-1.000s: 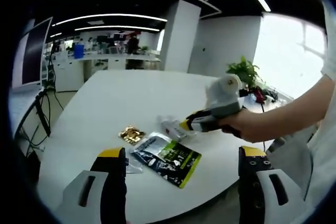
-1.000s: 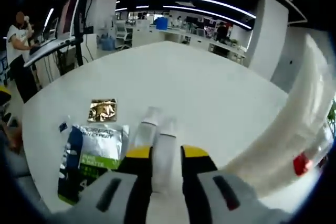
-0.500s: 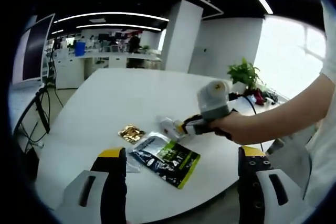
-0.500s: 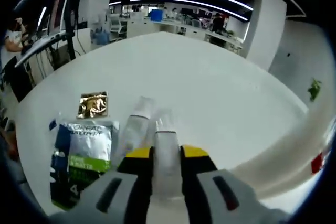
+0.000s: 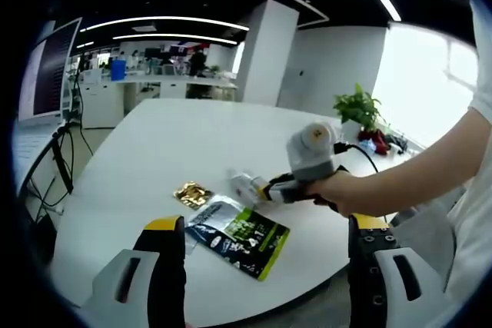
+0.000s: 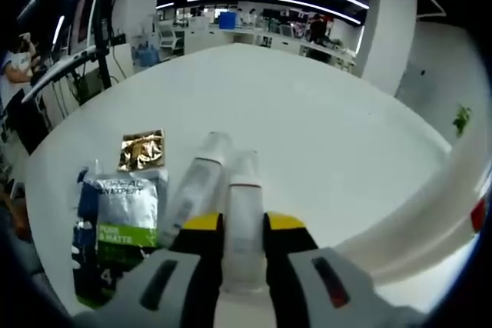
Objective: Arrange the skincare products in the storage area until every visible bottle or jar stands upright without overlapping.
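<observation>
White round table [image 6: 307, 136] in an open-plan office; ceiling strip lights, white pillar, desks at the far side, potted plant [image 5: 357, 105] near the window.

Right gripper view: right gripper [image 6: 244, 230] low over the table, jaws clenched on a translucent white tube [image 6: 244, 209] that lies flat between the yellow-tipped fingers [image 6: 204, 225], cap end pointing away from the camera. A second tube [image 6: 196, 186] lies just beside it on the left, also flat, roughly parallel; cannot tell whether the two touch. Left of the tubes: a silver-and-green sachet pack [image 6: 123, 217] lying flat, with a small gold foil sachet [image 6: 142, 151] beyond it, apart from the pack. A person stands at the far left by a desk.

Left gripper view: left gripper [image 5: 265, 240] held above the table's near edge, jaws spread wide, nothing between them. The right gripper shows at centre right in the person's hand [image 5: 338, 190], its tip down at the tubes. Sachet pack lies near the table edge, gold foil sachet just beyond it. All products lie flat; none stands upright.
</observation>
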